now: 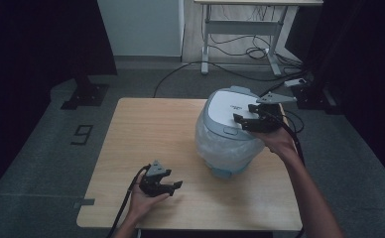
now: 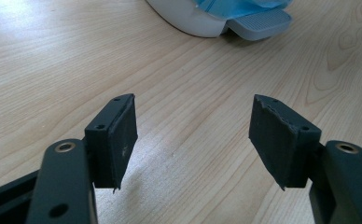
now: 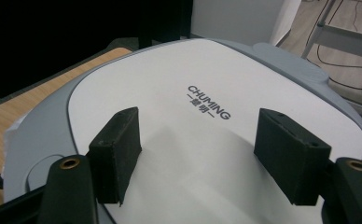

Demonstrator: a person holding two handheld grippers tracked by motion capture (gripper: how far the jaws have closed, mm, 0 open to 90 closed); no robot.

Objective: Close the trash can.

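Rice cooker [image 1: 228, 130] wrapped in clear plastic, at 2 o'clock on the wooden table [image 1: 151, 134], right gripper [image 1: 243, 121] over its white lid [image 3: 193, 135], jaws apart, nothing between, left gripper [image 1: 173, 187] at 6 o'clock, jaws apart, empty.

A square worktop [image 1: 146, 148] of pale wood grain stands on a grey floor [image 1: 41, 163]. A white and grey rice cooker [image 1: 227, 134], its body wrapped in clear plastic, sits on it toward two o'clock from the centre. The left tongs [image 1: 173, 187] rest at the worktop's six o'clock edge.
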